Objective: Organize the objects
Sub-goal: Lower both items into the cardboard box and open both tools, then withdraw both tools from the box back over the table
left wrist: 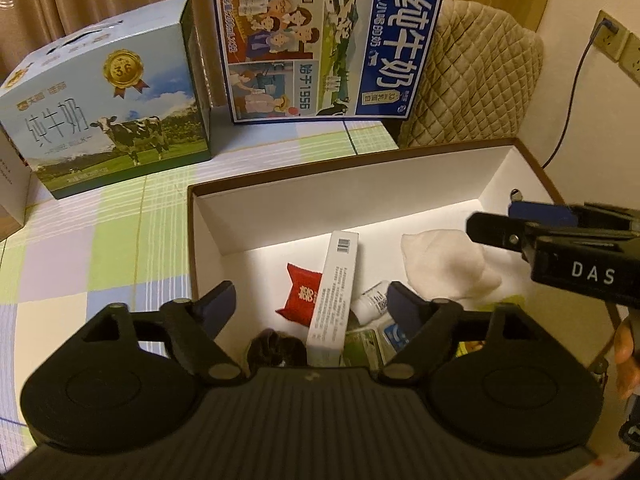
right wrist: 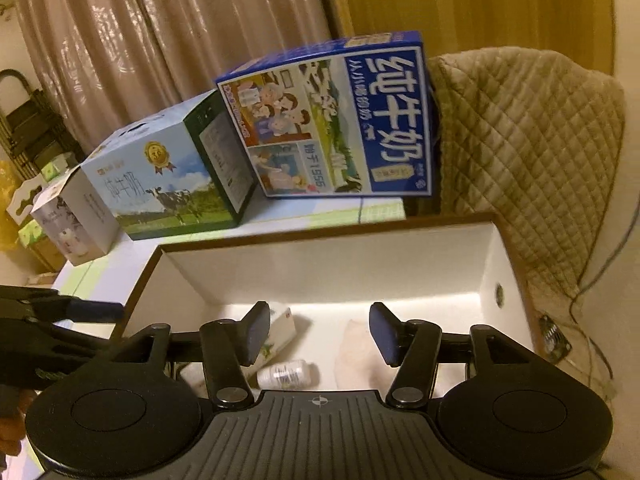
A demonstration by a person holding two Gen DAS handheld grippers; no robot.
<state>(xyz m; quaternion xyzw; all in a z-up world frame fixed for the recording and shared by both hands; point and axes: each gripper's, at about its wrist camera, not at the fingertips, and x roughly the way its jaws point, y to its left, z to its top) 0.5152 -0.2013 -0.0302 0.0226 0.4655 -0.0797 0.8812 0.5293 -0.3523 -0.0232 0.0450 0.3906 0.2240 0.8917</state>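
A large open box with white inside and a brown rim (left wrist: 320, 176) holds several things: a long white carton (left wrist: 334, 296), a red pouch (left wrist: 302, 294), a small white bottle (left wrist: 374, 300), a white cloth (left wrist: 448, 264), a dark item (left wrist: 276, 350) and green packets. My left gripper (left wrist: 310, 298) is open and empty above the carton and pouch. My right gripper (right wrist: 316, 334) is open and empty above the same box (right wrist: 328, 232), over the bottle (right wrist: 286, 374) and cloth (right wrist: 360, 356). The right gripper also shows in the left wrist view (left wrist: 500, 222).
Two milk cartons stand behind the box on the checked tablecloth: a light blue one (left wrist: 108, 120) at left and a dark blue one (left wrist: 328, 48). A quilted chair back (left wrist: 472, 80) is at the right. A wall socket with a cable (left wrist: 608, 32) is far right.
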